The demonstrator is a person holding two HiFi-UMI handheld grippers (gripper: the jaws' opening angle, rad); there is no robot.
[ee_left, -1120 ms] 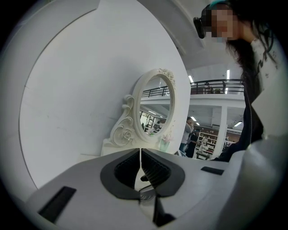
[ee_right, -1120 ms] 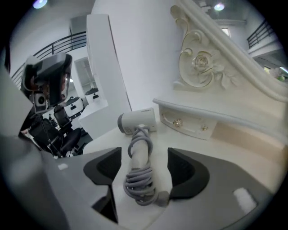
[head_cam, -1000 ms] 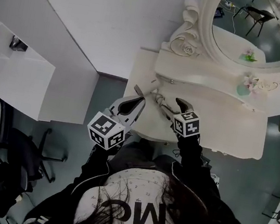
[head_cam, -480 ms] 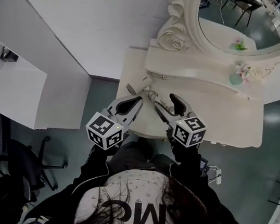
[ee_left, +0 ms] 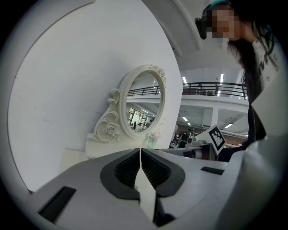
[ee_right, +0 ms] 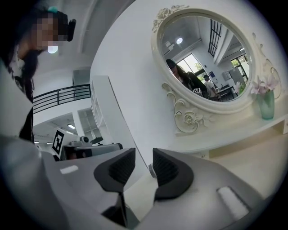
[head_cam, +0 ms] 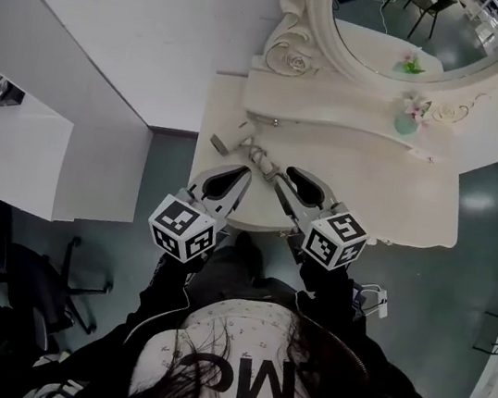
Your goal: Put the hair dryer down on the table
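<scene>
Left tool (ee_left: 141,155) is sitting pressed together, empty, right tool (ee_right: 144,156) is closing on nothing over the bench's (head_cam: 399,198) near edge; hair dryer isn't showing, so progress unclear.

Cream-white dressing table (head_cam: 416,210). Far side, mirror frame (head_cam: 285,59) same cream, carved rose scrolls. Pale green small vase (head_cam: 406,125), pink flowers (head_cam: 418,106). Dull grey-teal floor (head_cam: 170,162). Grey left gripper (ee_left: 141,152), black ribbed pads (ee_left: 128,168); its cube (head_cam: 185,227) black-and-white squares. White top (head_cam: 236,341) on person, tiny speckles, black lettering.
</scene>
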